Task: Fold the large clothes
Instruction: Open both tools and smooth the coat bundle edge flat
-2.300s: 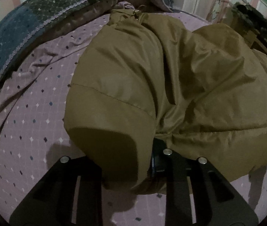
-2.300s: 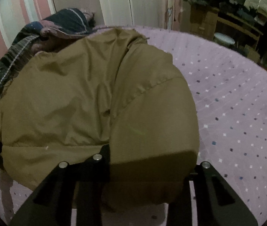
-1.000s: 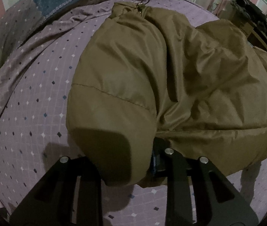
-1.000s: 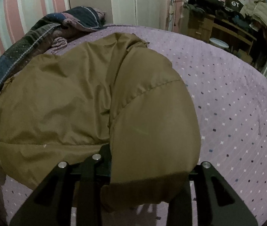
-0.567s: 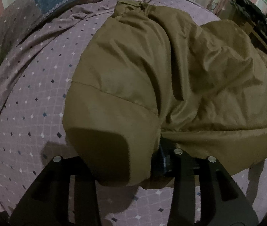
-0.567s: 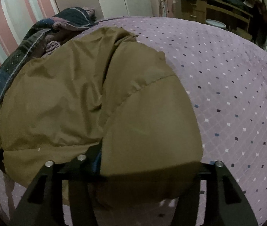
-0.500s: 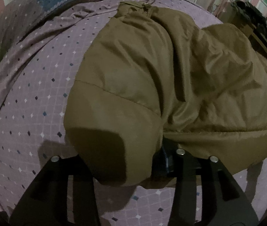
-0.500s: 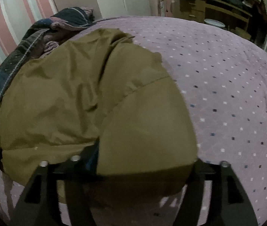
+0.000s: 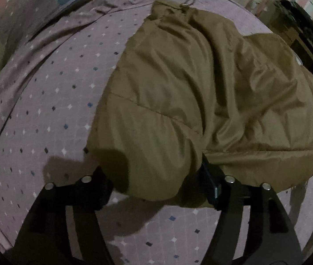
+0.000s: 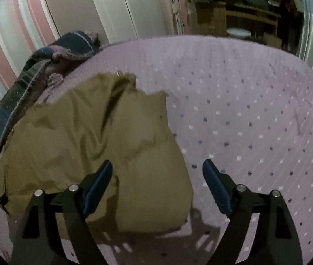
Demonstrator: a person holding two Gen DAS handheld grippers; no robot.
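An olive-brown padded jacket [image 9: 200, 92] lies folded on the purple dotted bed sheet [image 9: 46, 110]. My left gripper [image 9: 154, 176] stands over the jacket's near folded corner with its jaws opening. The corner bulges between the fingers and hides their tips, and the blue pad [image 9: 209, 183] stands at the fabric's edge without pinching it. In the right wrist view the jacket [image 10: 90, 143] lies flat to the left. My right gripper [image 10: 157, 172] is opening wide above the jacket's near right corner, both blue pads bare and nothing pinched.
A dark blue patterned blanket [image 10: 46, 66] is bunched at the head of the bed against a pink striped wall. White wardrobe doors [image 10: 123, 11] and a cluttered wooden desk [image 10: 244, 15] stand beyond the bed. Bare sheet [image 10: 255, 121] spreads to the right of the jacket.
Both grippers have opened and let go of the jacket's folded end. The right gripper has pulled back from it, and the jacket has settled onto the bed.
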